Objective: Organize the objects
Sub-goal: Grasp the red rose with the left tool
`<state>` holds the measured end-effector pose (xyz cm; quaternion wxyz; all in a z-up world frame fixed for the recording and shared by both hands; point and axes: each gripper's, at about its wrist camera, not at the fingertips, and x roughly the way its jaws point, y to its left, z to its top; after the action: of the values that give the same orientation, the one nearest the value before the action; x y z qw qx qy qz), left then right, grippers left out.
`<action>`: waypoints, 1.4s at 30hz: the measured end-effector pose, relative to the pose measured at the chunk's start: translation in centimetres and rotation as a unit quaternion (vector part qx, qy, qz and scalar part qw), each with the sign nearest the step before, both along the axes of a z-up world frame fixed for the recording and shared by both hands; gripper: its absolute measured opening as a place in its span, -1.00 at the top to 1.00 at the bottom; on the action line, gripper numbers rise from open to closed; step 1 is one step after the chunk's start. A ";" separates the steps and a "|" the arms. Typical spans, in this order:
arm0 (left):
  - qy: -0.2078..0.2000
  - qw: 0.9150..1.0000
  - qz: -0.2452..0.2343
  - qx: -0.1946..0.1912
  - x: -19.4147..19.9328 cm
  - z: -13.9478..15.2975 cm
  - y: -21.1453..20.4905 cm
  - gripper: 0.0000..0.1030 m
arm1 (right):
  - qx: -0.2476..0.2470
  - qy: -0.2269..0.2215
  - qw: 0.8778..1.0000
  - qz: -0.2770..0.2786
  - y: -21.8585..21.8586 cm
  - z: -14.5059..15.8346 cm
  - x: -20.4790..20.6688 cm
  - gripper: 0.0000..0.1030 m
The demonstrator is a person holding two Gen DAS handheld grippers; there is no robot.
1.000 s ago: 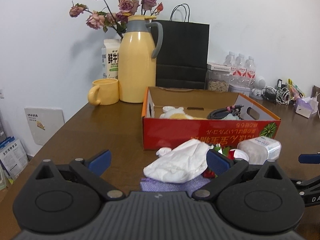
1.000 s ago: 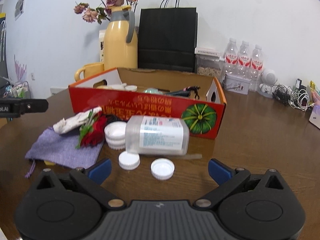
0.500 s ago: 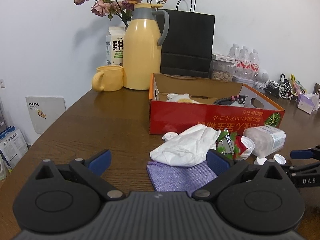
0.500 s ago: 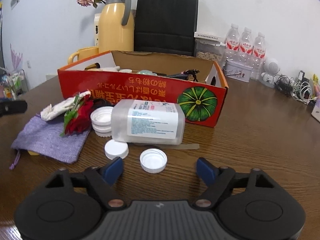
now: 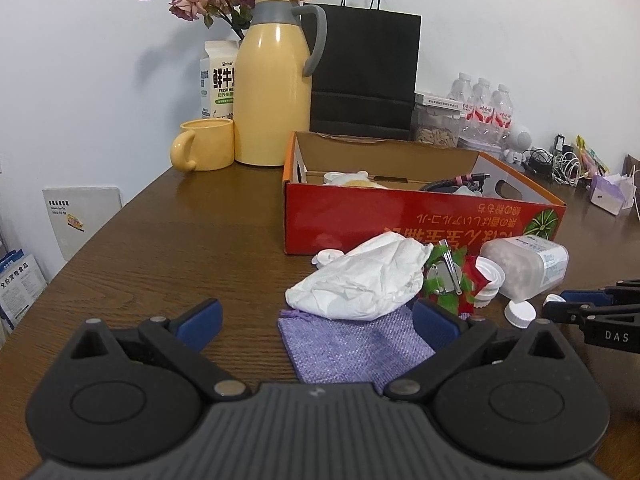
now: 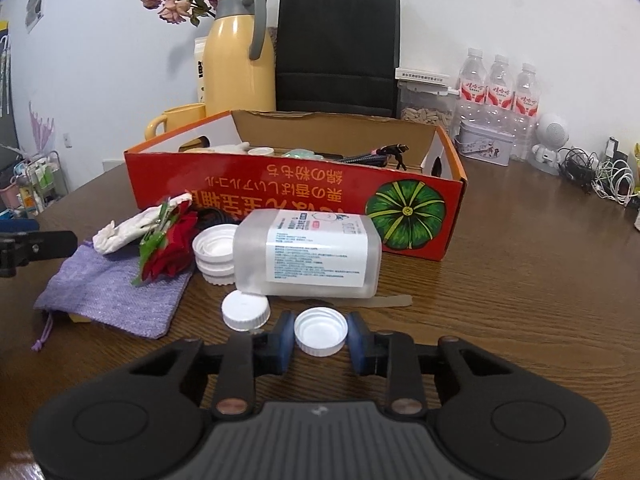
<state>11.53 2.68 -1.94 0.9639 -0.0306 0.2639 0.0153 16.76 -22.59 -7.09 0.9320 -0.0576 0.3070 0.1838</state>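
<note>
My right gripper (image 6: 321,340) is closing its jaws, and the blue pads meet both sides of an upturned white cap (image 6: 320,331) on the table. A second white cap (image 6: 245,311) lies just to its left. Behind them a clear plastic jar (image 6: 306,254) lies on its side beside stacked white lids (image 6: 214,254). A red rose (image 6: 170,242) and crumpled white paper (image 5: 360,280) rest on a purple pouch (image 5: 352,346). My left gripper (image 5: 316,320) stands open over the pouch's near edge, holding nothing. The red cardboard box (image 6: 296,194) sits behind, with several items inside.
A yellow thermos (image 5: 274,80), yellow mug (image 5: 204,144), milk carton (image 5: 218,80) and black paper bag (image 5: 364,72) stand at the back. Water bottles (image 6: 498,92), a tin (image 6: 484,144) and tangled cables (image 6: 600,176) sit at the right. A strip of tape (image 6: 384,302) lies beside the jar.
My right gripper's jaws have drawn in from wide open onto the upturned white cap. The left gripper stayed open and shifted only slightly.
</note>
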 end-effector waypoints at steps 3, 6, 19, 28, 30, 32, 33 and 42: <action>0.002 1.000 -0.004 -0.002 0.0 -0.1 -0.1 -1.00 | 0.005 -0.009 1.000 -0.009 -0.3 0.2 -0.2 0.47; 0.002 1.000 -0.009 -0.001 0.1 -0.1 -0.5 -1.00 | 0.007 -0.025 0.999 -0.019 -0.5 0.4 -0.6 0.47; 0.017 0.995 -0.100 -0.007 0.9 -0.2 -6.5 -0.83 | 0.014 -0.072 0.996 -0.043 -1.1 1.2 -1.6 0.47; 0.052 0.994 -0.090 -0.027 3.3 -0.8 -7.8 -0.37 | 0.018 -0.092 0.995 -0.042 -1.3 1.5 -2.3 0.47; 0.049 0.995 -0.074 -0.036 3.8 -0.7 -7.6 -0.37 | 0.018 -0.097 0.994 -0.039 -1.2 1.5 -2.4 0.47; 0.046 0.996 -0.057 -0.050 4.3 -0.5 -7.2 -0.38 | 0.019 -0.099 0.994 -0.037 -1.2 1.5 -2.5 0.47; 0.046 0.996 -0.050 -0.055 4.5 -0.5 -7.2 -0.38 | 0.020 -0.100 0.994 -0.035 -1.2 1.6 -2.5 0.47; 0.046 0.994 -0.038 -0.091 5.5 -0.8 -6.9 -0.21 | 0.024 -0.104 0.994 -0.029 -1.3 1.7 -2.7 0.47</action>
<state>17.04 -4.18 -2.79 0.9439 -0.1068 0.3094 -0.0443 14.06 -23.84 -5.41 0.9649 -0.0453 0.2051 0.1573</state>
